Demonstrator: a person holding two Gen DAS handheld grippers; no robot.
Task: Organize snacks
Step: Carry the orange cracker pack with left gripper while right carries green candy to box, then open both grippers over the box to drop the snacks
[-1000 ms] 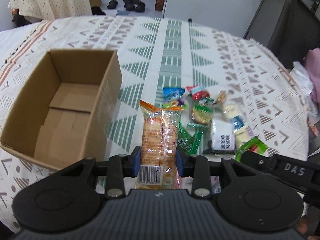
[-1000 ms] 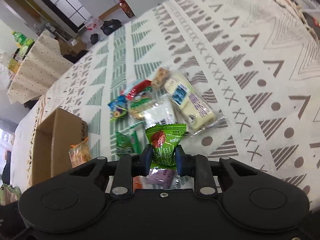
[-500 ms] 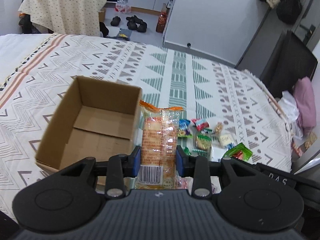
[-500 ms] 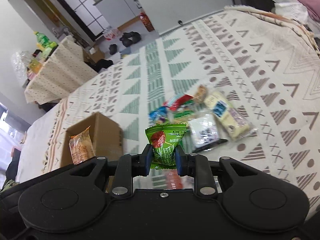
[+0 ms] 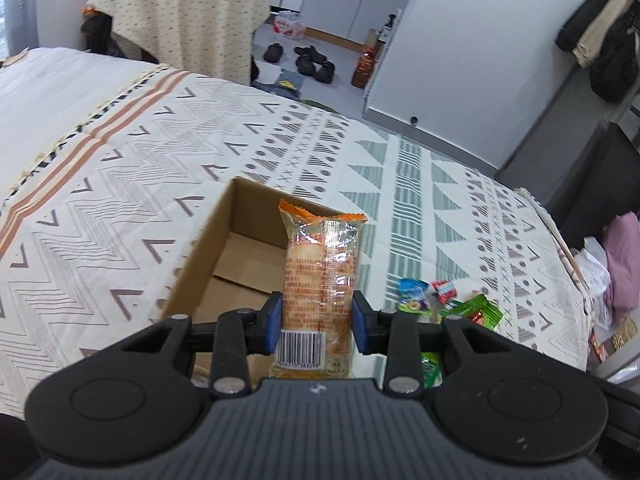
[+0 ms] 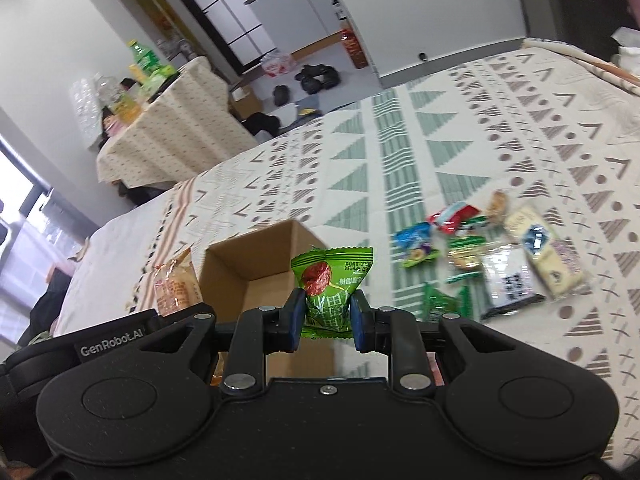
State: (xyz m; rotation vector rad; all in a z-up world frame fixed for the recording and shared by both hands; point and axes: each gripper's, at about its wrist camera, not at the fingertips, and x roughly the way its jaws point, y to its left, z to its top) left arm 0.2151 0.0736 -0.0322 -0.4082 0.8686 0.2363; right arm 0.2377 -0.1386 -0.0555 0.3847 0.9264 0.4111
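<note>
Left wrist view: my left gripper (image 5: 316, 322) is clamped on a long clear-and-orange wrapped cake packet (image 5: 320, 280), held upright over the open brown cardboard box (image 5: 208, 248). The part of the box floor I can see looks bare. A few loose packets (image 5: 432, 294) lie on the patterned bedspread (image 5: 440, 200) beside it.

Right wrist view: my right gripper (image 6: 325, 322) pinches a small green crinkly snack pouch (image 6: 332, 284) near the box's corner. About 8 mixed wrapped snacks (image 6: 500, 256) wait on the bedspread. I judge sorting is barely begun: 2 in hand, none boxed.
</note>
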